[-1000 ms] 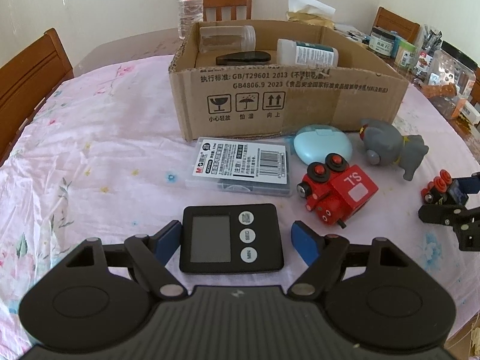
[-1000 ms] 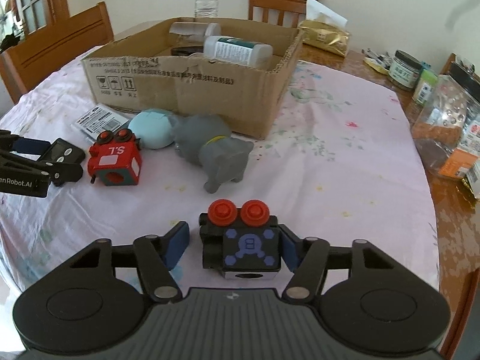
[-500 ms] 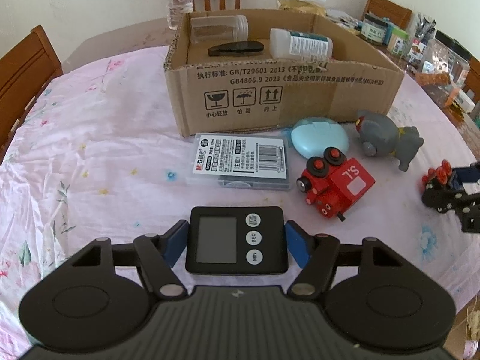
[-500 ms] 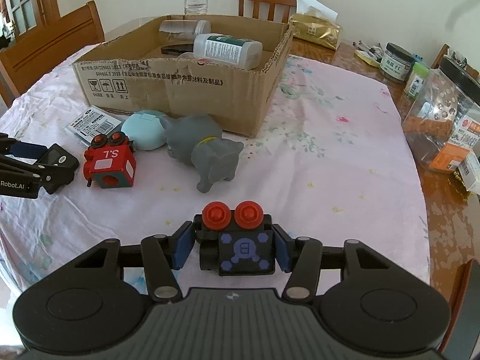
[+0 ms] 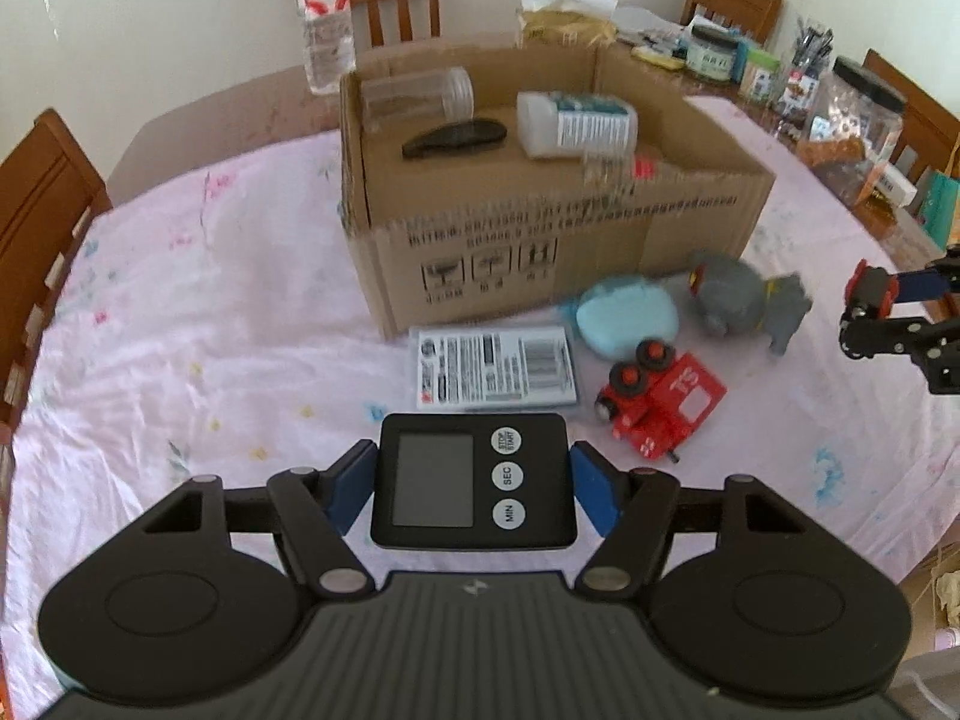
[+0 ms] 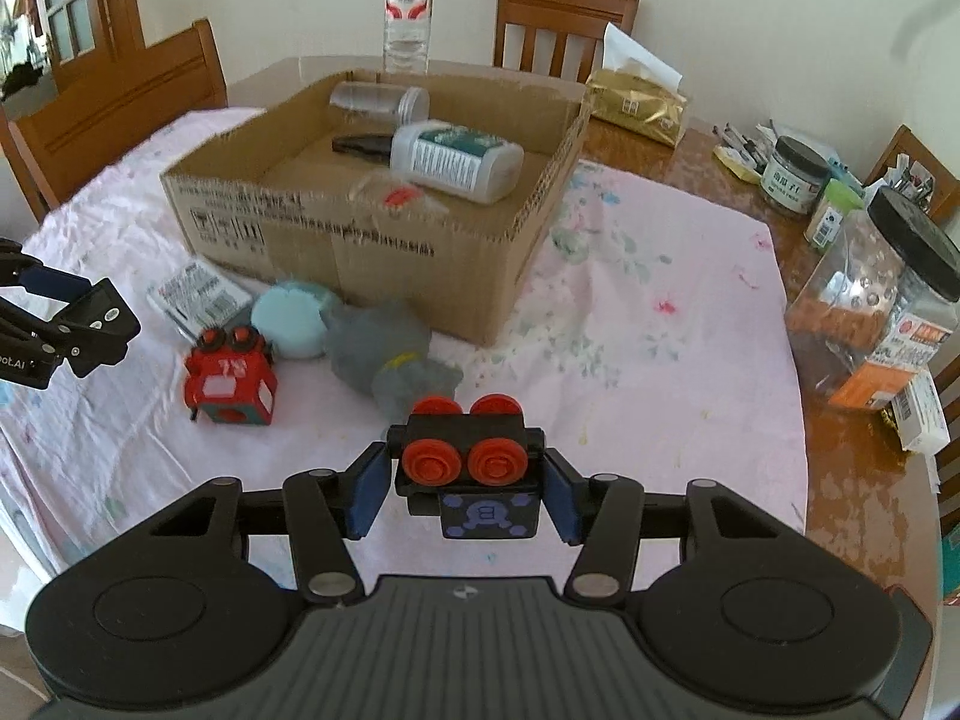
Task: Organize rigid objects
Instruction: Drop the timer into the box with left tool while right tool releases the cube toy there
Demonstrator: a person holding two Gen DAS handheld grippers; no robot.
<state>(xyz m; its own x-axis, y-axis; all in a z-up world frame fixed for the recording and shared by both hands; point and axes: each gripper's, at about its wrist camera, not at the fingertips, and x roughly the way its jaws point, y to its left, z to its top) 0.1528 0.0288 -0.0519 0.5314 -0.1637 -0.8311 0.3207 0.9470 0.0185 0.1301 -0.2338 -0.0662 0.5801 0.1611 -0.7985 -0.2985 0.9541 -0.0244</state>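
Observation:
My left gripper [image 5: 473,495] is shut on a black digital timer [image 5: 471,489] and holds it above the tablecloth. My right gripper [image 6: 463,495] is shut on a black toy block with red wheels [image 6: 471,471], lifted off the table. A cardboard box [image 5: 540,228] stands beyond, holding a white bottle [image 5: 576,123], a clear jar [image 5: 417,96] and a dark flat object [image 5: 453,138]. On the cloth in front of it lie a red toy train [image 5: 660,408], a pale blue case [image 5: 627,312], a grey elephant toy [image 5: 744,300] and a labelled plastic pack [image 5: 495,366].
A water bottle [image 5: 324,18] stands behind the box. Jars and packets [image 6: 870,300] crowd the right side of the table. Wooden chairs [image 5: 36,210] surround it. The pink tablecloth [image 5: 198,324] spreads out to the left of the box.
Both grippers have closed on their objects and lifted them: the timer in the left, the black wheeled block in the right. Both have risen and moved toward the box.

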